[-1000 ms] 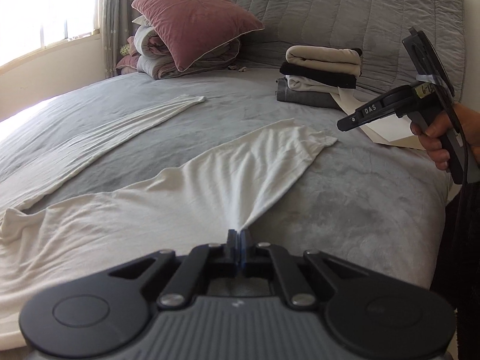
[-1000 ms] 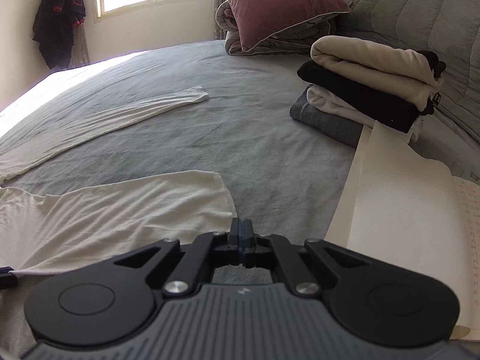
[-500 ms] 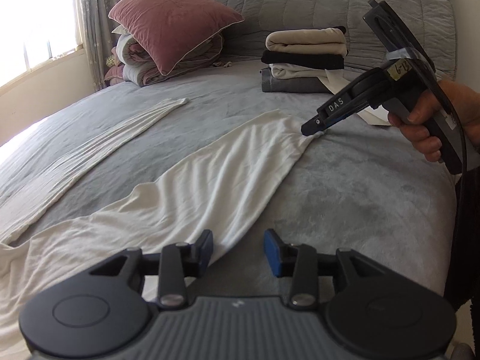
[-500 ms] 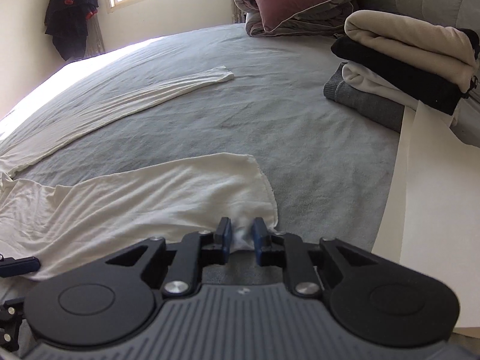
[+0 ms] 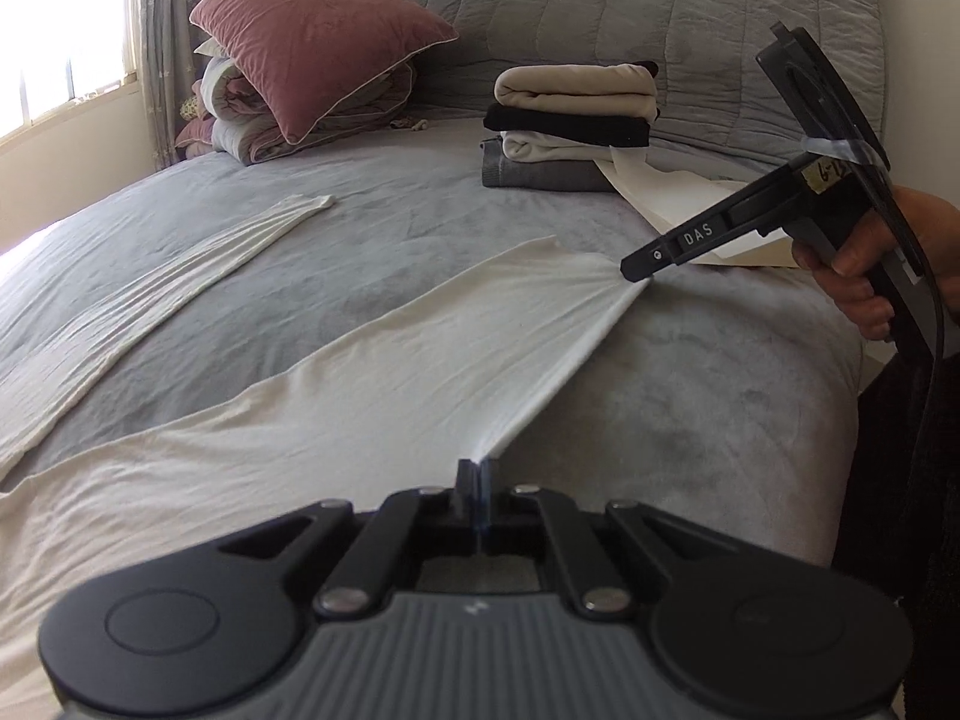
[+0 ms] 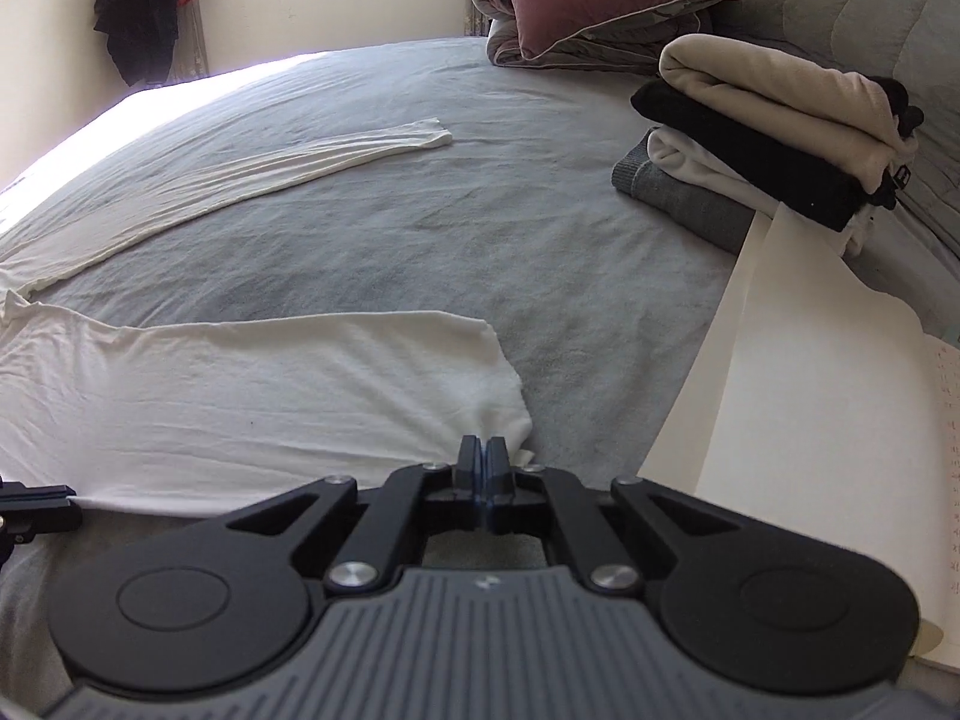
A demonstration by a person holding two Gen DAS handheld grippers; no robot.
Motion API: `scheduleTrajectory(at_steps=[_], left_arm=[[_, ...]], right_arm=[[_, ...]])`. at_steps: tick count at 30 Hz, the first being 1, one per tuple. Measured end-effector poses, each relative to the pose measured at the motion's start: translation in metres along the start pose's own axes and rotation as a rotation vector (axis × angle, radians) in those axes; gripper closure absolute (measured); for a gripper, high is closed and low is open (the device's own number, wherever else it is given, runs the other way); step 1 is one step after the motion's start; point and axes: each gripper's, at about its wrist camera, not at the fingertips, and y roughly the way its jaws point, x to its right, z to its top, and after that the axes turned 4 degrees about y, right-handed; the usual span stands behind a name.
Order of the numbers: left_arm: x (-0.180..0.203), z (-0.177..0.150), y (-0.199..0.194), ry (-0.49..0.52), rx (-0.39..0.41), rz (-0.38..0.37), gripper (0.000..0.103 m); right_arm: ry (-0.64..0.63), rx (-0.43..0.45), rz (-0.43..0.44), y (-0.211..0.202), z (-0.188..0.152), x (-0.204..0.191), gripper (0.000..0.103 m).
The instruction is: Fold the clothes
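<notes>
A cream long-legged garment (image 5: pixel 372 384) lies spread on the grey bed (image 5: pixel 420 222); it also shows in the right wrist view (image 6: pixel 240 396). My left gripper (image 5: pixel 476 468) is shut on the near edge of one leg. My right gripper (image 6: pixel 482 450) is shut on that leg's end corner; it shows in the left wrist view (image 5: pixel 639 270) at the right, held by a hand. The cloth edge is stretched taut between the two grippers. The other leg (image 5: pixel 180 276) lies flat to the left.
A stack of folded clothes (image 5: pixel 570 126) sits by the grey headboard, also in the right wrist view (image 6: pixel 774 156). Paper sheets (image 6: pixel 804 372) lie at the right bed edge. A maroon pillow (image 5: pixel 312 30) rests on a rolled duvet. Dark clothes (image 6: pixel 147 6) hang on the far wall.
Both grippers were open half a second ago and have closed on the garment leg: the left on its near edge, the right on its end corner. The cloth between them is now taut.
</notes>
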Motion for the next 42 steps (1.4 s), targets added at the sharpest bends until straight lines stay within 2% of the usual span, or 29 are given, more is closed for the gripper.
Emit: scheduleTrajectory(at_steps=[3, 5, 8, 9, 10, 12, 14, 17, 18, 19, 20, 22, 23, 25, 29, 30, 32, 33, 34, 36, 38, 42], left_arm=[[0.002, -0.001, 0.001, 0.001, 0.001, 0.006, 0.102], [-0.001, 0.001, -0.003, -0.012, 0.011, 0.0, 0.097], [-0.007, 0.001, -0.01, -0.033, 0.03, -0.017, 0.088], [-0.008, 0.001, -0.011, -0.032, 0.038, -0.016, 0.084], [-0.009, 0.0, -0.012, -0.029, 0.044, -0.014, 0.082], [-0.011, -0.003, -0.012, -0.03, 0.042, -0.013, 0.081], [-0.012, -0.007, -0.008, -0.041, 0.025, -0.023, 0.08], [-0.011, -0.011, -0.006, -0.041, 0.033, -0.027, 0.079], [-0.011, -0.012, -0.006, -0.041, 0.037, -0.028, 0.079], [-0.012, -0.013, -0.007, -0.045, 0.04, -0.031, 0.079], [-0.013, -0.013, -0.007, -0.052, 0.043, -0.036, 0.079], [-0.015, -0.015, -0.009, -0.062, 0.046, -0.047, 0.079], [-0.015, -0.016, -0.009, -0.067, 0.047, -0.052, 0.079], [-0.016, -0.018, -0.011, -0.071, 0.053, -0.056, 0.079], [-0.018, -0.019, -0.016, -0.079, 0.056, -0.056, 0.076], [-0.019, -0.019, -0.02, -0.081, 0.06, -0.052, 0.072], [-0.024, -0.02, -0.029, -0.086, 0.077, -0.037, 0.071], [-0.028, -0.021, -0.035, -0.09, 0.087, -0.024, 0.07], [-0.034, -0.021, -0.039, -0.096, 0.096, -0.007, 0.069], [-0.048, -0.023, -0.048, -0.114, 0.106, 0.039, 0.068], [-0.065, -0.028, -0.055, -0.142, 0.106, 0.096, 0.067], [-0.103, -0.04, -0.065, -0.198, 0.078, 0.203, 0.067]], right_arm=[[-0.031, 0.022, -0.006, 0.002, -0.003, -0.005, 0.1], [-0.025, 0.045, -0.005, 0.001, 0.0, -0.005, 0.09], [0.008, 0.074, 0.014, 0.004, 0.008, 0.0, 0.086], [0.023, 0.085, 0.024, 0.007, 0.011, 0.003, 0.077], [0.037, 0.1, 0.031, 0.008, 0.014, 0.004, 0.061], [0.034, 0.139, 0.043, 0.012, 0.019, 0.003, 0.053], [0.025, 0.174, 0.047, 0.018, 0.023, 0.002, 0.053], [0.04, 0.167, 0.05, 0.035, 0.026, 0.003, 0.054], [0.039, 0.166, 0.057, 0.038, 0.026, 0.002, 0.069], [0.037, 0.165, 0.065, 0.041, 0.026, 0.0, 0.092], [0.036, 0.164, 0.072, 0.043, 0.026, -0.002, 0.098], [0.017, 0.201, 0.016, 0.037, 0.026, -0.008, 0.099], [0.007, 0.205, -0.022, 0.037, 0.027, -0.009, 0.1], [0.005, 0.187, -0.039, 0.039, 0.027, -0.01, 0.1], [0.002, 0.15, -0.072, 0.045, 0.026, -0.012, 0.094], [0.012, 0.15, -0.07, 0.044, 0.027, -0.012, 0.088], [0.026, 0.154, -0.065, 0.039, 0.028, -0.013, 0.085], [0.027, 0.159, -0.065, 0.037, 0.028, -0.014, 0.077], [0.028, 0.173, -0.063, 0.034, 0.028, -0.016, 0.062], [0.019, 0.202, -0.047, 0.028, 0.029, -0.021, 0.052], [0.009, 0.22, -0.029, 0.023, 0.029, -0.028, 0.052], [-0.011, 0.205, 0.061, 0.02, 0.029, -0.048, 0.052]])
